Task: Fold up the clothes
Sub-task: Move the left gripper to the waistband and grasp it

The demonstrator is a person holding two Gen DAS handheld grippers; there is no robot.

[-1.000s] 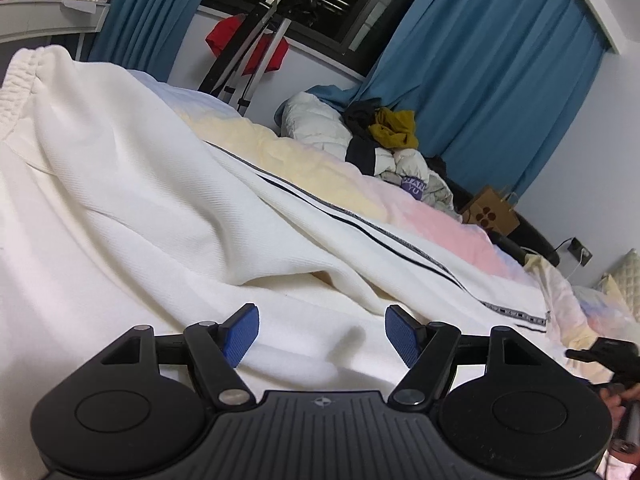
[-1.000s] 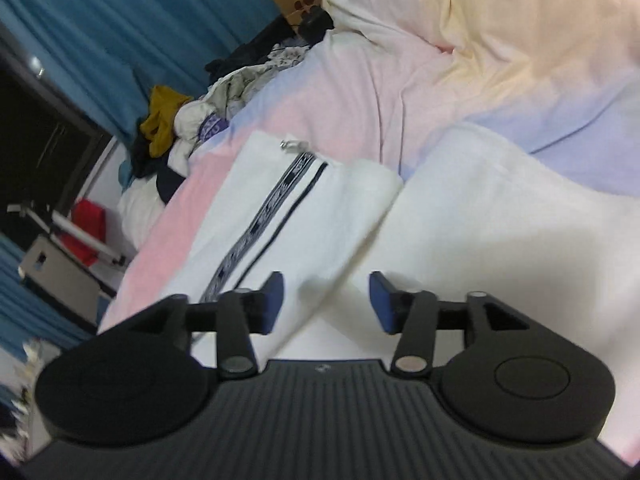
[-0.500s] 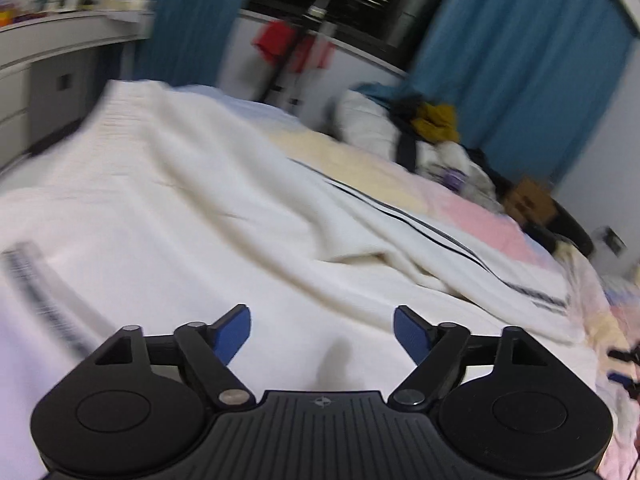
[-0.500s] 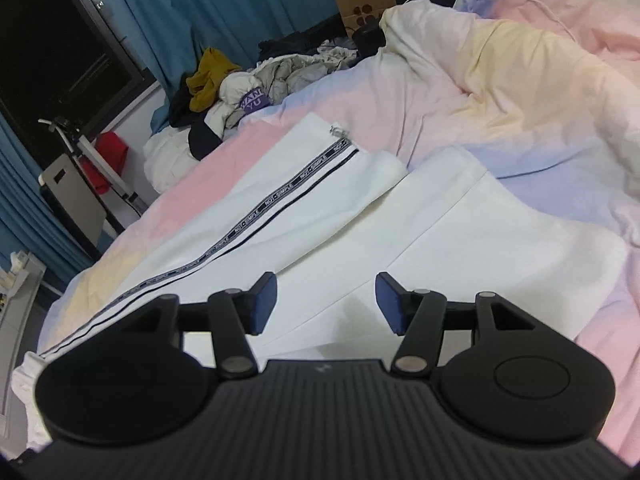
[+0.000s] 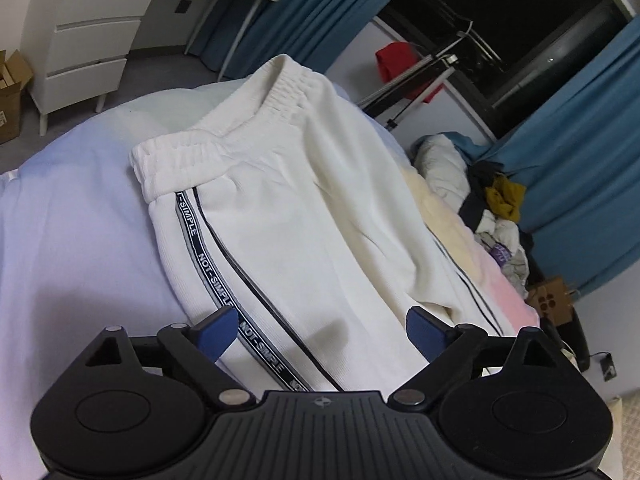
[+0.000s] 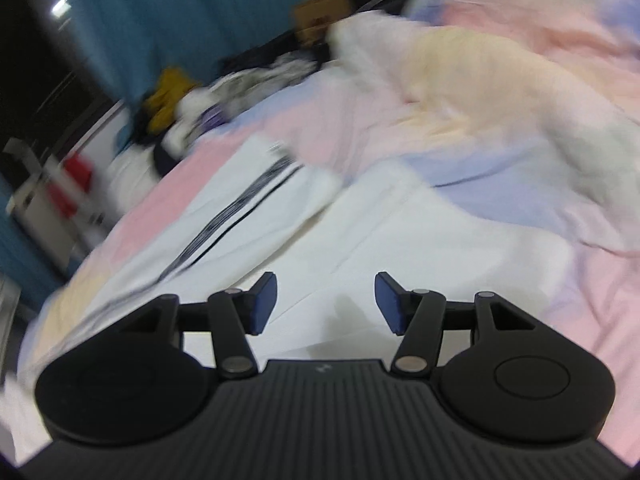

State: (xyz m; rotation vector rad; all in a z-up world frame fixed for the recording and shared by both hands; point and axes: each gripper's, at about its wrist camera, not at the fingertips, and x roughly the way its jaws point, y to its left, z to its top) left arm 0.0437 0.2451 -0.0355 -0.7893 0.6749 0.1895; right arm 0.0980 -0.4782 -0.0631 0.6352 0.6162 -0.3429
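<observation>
**A:** Two hand-held grippers, and neither has any cloth in it. The left hand-held gripper (image 5: 322,330) hovers over the upper part of the white trousers (image 5: 304,216), its blue pads (image 5: 218,330) spreading wider with nothing pinched between them. The right hand-held gripper (image 6: 325,302) has its jaws partly apart above the leg end of the trousers (image 6: 360,256), also empty.

**B:** Where do the trousers lie?

**A:** Flat along the bed (image 5: 76,216), on the pastel duvet. The elastic waistband (image 5: 224,136) is at the far end in the left view, and the lettered side stripe (image 5: 208,264) runs down toward the left pads. They look already folded lengthways, one leg over the other. The right view is blurred, so I can only say the leg cuffs seem to sit roughly together, not how neatly.

**B:** So the step in hand?

**A:** I judge it to be picking grip points for the crosswise fold. To do it well, the left hand-held gripper should take both layers at the waistband edge, near a corner rather than mid-panel, so the top layer doesn't slide off alone. The right one should pinch both cuffs in the same way.

**B:** Anything to watch?

**A:** The fabric looks thick and ribbed, so it will likely bunch if dragged. Better to lift it clear, carry it over, and lay it down edge on edge. Keep the stripe straight as a guide. The clothes pile (image 5: 500,208) by the curtain is well apart and no hindrance.
</observation>
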